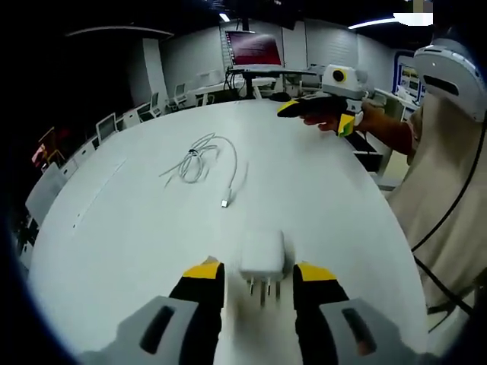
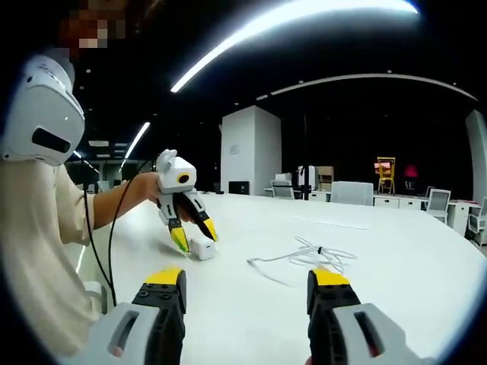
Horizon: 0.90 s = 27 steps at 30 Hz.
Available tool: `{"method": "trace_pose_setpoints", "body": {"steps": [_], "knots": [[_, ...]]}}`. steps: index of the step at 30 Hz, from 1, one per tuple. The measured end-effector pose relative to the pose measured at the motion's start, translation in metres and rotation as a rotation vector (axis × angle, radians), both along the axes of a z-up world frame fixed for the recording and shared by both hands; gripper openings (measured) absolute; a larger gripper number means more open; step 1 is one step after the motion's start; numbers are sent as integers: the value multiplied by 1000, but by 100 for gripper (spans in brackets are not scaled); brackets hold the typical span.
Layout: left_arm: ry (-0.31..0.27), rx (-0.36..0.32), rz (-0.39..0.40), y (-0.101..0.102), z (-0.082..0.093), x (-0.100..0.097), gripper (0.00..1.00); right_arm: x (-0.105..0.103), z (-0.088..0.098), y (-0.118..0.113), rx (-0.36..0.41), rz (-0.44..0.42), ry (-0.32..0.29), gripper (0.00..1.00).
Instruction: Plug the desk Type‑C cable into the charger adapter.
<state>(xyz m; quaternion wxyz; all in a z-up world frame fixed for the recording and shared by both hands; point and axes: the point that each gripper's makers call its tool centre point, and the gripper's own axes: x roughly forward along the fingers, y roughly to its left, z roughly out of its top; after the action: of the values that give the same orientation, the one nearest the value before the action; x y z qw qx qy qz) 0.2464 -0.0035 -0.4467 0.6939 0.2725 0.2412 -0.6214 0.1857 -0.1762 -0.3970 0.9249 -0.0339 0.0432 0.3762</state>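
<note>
A: Cable point(image 1: 204, 161) loose mid-table point(image 1: 114, 228), plug end near adapter point(image 1: 263, 257). Step?
B: Left gripper point(image 1: 259, 275) jaws wide, straddling adapter, no grip seen. Right gripper point(image 2: 247, 285) open, empty. Next prob: clamp adapter, fetch plug.

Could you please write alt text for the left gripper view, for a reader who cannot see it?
The left claw stands open around a white charger adapter on a white table, prongs toward the camera. Beyond it lies a loosely coiled white cable, and the right claw hovers over the far edge.
</note>
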Motion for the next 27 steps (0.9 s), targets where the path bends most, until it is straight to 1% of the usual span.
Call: {"method": "trace_pose_setpoints", "body": {"steps": [3,10,11,14,18,21,23,27], "knots": [[4,5,-2,1,-1,0,36,1,-2,1,-2,1,6,65],[23,59,-3,7,-10,-1,35,1,-1,3,-2,7,3,65],[24,59,9,7,-10,1,34,1,-1,2,-1,6,4,65],[30,68,9,8,-11,1,33,1,-1,2,1,4,5,65],[32,85,2,8,-11,1,28,1,-1,2,3,4,3,65],[38,95,10,8,-12,3,27,1,-1,1,2,2,5,65],[54,96,26,8,-12,4,27,1,-2,1,2,3,5,65],[57,109,32,11,-12,4,25,0,-2,2,4,2,6,65]]}}
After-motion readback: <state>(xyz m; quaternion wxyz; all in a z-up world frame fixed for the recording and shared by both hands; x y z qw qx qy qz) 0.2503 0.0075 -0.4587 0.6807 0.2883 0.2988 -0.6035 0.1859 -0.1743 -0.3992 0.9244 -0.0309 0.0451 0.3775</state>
